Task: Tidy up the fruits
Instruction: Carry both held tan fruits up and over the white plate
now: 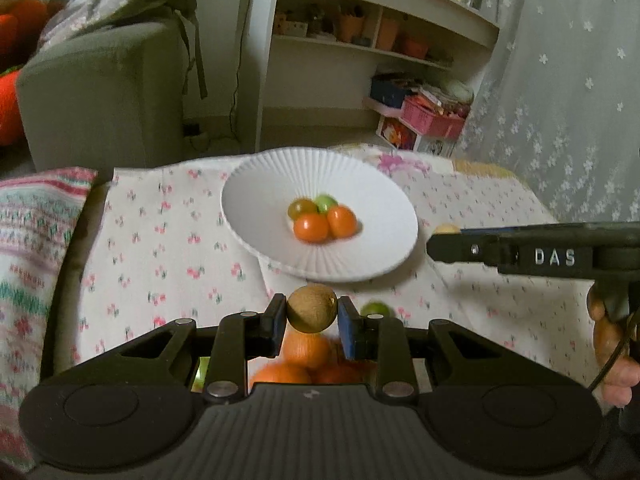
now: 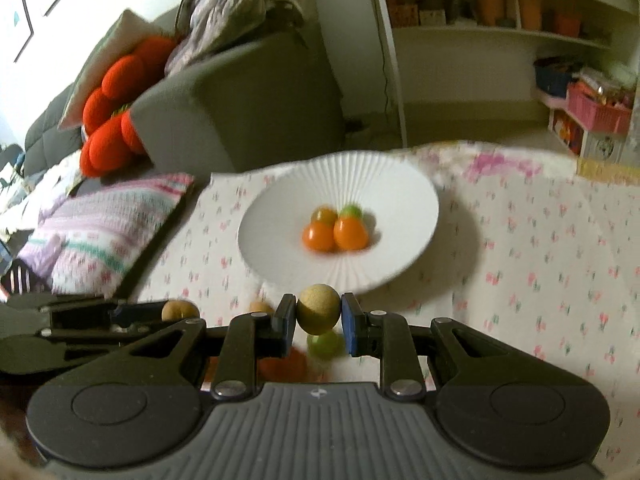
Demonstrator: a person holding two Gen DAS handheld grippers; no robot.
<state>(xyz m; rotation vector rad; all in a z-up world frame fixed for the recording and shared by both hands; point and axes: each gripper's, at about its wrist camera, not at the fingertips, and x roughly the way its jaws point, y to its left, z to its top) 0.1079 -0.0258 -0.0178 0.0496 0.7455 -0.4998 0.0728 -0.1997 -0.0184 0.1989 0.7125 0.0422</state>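
- While the striped knitted cushion (image 1: 28, 248) lies at the far left, the flowered tablecloth (image 1: 160, 248) covers the table beside it.
- Left gripper (image 1: 312, 314): its jaws are closed tight on a brown round fruit (image 1: 311, 307), held clear of the cloth just in front of the plate's near rim; oranges (image 1: 306, 350) show blurred beneath it.
- White ribbed plate (image 1: 264, 196): it sits mid-table and holds four small fruits in a cluster at its centre, two orange ones (image 1: 324, 224) in front, an olive-brown one (image 1: 302, 208) and a green one (image 1: 326, 201) behind, all touching.
- Small green fruit (image 1: 375, 310): it lies on the cloth just right of the left gripper's blue pad.
- Right gripper (image 2: 319, 314): its jaws are pinched shut on a yellowish-brown round fruit (image 2: 319, 309), also raised just before the plate's rim, with another green fruit (image 2: 325, 345) on the cloth below it.
- Person's hand (image 1: 612, 344): it grips the right tool's handle at the far right of the left wrist view.
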